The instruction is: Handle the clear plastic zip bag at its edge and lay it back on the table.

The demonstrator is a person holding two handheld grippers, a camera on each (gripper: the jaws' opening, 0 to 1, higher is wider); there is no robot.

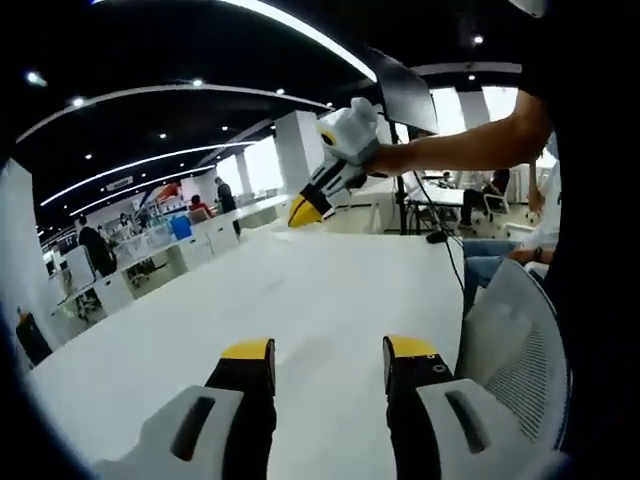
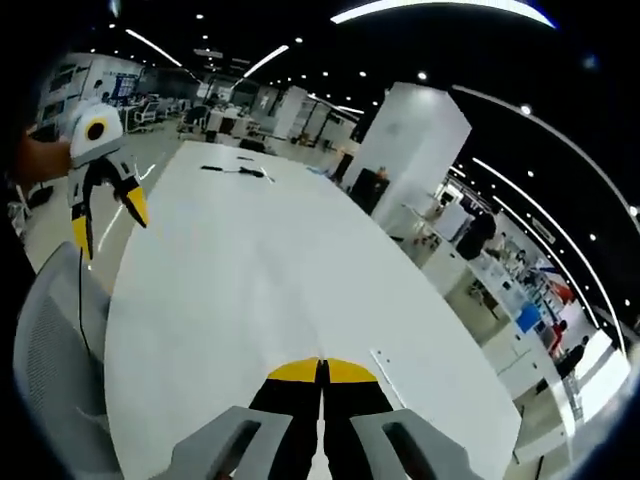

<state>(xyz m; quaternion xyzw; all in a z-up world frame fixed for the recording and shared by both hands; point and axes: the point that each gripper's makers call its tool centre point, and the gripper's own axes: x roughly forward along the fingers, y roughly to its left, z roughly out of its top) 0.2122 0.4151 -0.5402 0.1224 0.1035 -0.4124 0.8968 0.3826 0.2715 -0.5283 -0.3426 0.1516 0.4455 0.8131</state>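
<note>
Left gripper (image 1: 328, 362): black, yellow-tipped jaws spread apart, holding nothing, over the near edge of the long white desk (image 1: 300, 290).
Right gripper (image 2: 322, 372): jaws pressed together; cannot tell if anything is pinched.
Clear plastic zip bag: cannot be made out.
Handling (judgement): light, limp, slippery film; pinch the stiffer zip edge.
Grey mesh chair (image 1: 515, 340): beside the desk.

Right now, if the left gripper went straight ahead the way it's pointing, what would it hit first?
Probably the white table. The left gripper has its jaws open, aimed low across the bare tabletop. The right gripper hangs farther off, above that line; depth is unclear.
</note>
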